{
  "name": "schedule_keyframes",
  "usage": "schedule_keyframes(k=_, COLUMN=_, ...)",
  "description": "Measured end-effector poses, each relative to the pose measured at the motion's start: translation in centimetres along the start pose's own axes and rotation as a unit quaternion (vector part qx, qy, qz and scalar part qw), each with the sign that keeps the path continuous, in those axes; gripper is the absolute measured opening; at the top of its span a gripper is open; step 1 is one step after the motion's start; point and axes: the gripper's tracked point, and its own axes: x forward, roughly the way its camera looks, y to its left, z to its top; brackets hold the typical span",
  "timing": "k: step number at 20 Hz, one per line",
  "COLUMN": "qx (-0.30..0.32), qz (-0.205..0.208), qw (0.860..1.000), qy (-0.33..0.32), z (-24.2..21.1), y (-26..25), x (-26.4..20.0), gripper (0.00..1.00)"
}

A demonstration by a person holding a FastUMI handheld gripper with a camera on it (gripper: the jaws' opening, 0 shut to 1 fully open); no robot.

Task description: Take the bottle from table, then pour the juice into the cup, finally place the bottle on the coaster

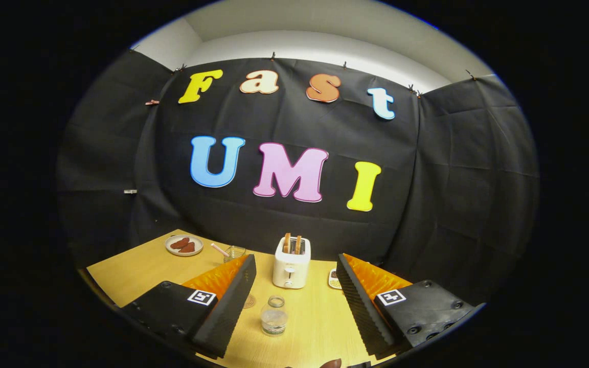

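tool open above a small clear bottle on the worktop

the tool [294,312] is spread wide and holds nothing; its two fingers [228,306] stand well apart, one to each side of the bottle [274,317]. the bottle stands upright on the light wooden worktop [136,271], between the fingers and touching neither. it is small, squat and see-through, with a round open mouth at the top and a pale band round its lower part; whether there is liquid inside i cannot tell. just beside the left finger lies a flat round coaster [249,301], partly hidden by it. beyond the bottle stands a white toaster [291,263] with two slices poking out of its slots. farther back to the left sit a clear glass cup [234,252] with a stick in it, and a plate [184,245] bearing reddish-brown pieces. a small dish [334,279] peeks out by the right finger.
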Motion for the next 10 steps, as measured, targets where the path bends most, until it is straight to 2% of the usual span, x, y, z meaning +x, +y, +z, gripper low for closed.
schedule_keyframes(k=10, qx=0.057, qz=0.024, qw=0.997, qy=0.049, z=-12.2, y=1.6, x=3.4, gripper=0.98)
